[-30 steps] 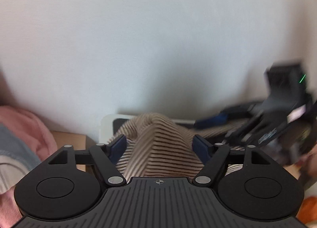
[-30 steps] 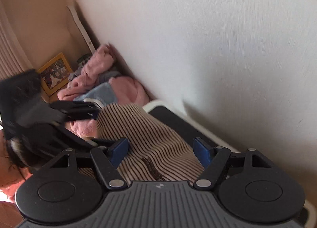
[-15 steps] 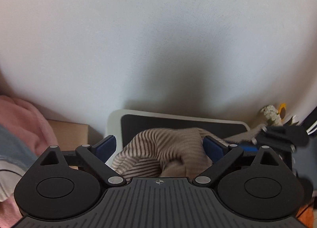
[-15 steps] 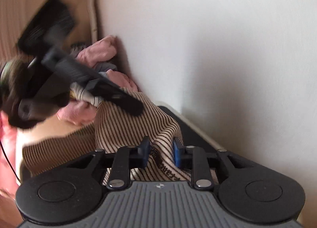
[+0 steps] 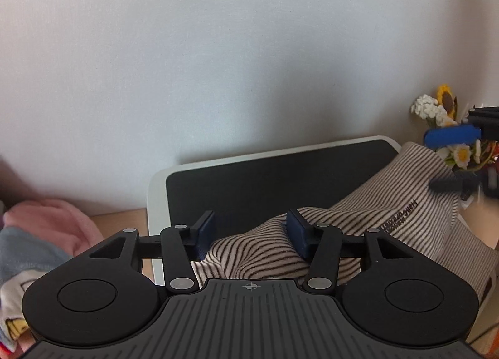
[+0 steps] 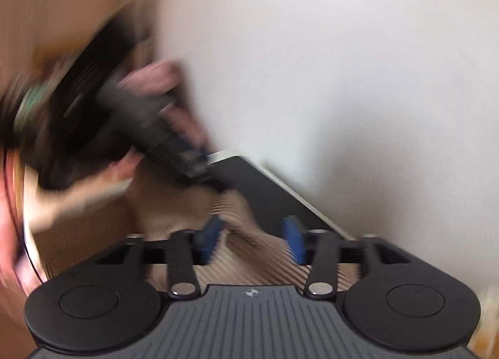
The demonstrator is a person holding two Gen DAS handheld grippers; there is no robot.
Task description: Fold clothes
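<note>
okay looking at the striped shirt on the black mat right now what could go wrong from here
1. The left gripper is closing over a bunched ridge of the striped shirt; it may pinch several layers and spoil the fold.
2. The flowers stand close behind the right gripper; a wide swing could knock them.
3. The right wrist view is blurred, so the right gripper's opening jaws may drop their hold unnoticed.

striped garment lies on the board, from lower centre up to its right end. board sits against the wall, which fills the upper frame. clothes pile at left edge, beside the board. flowers upper right, behind the garment. right wrist view is blurred.
</note>
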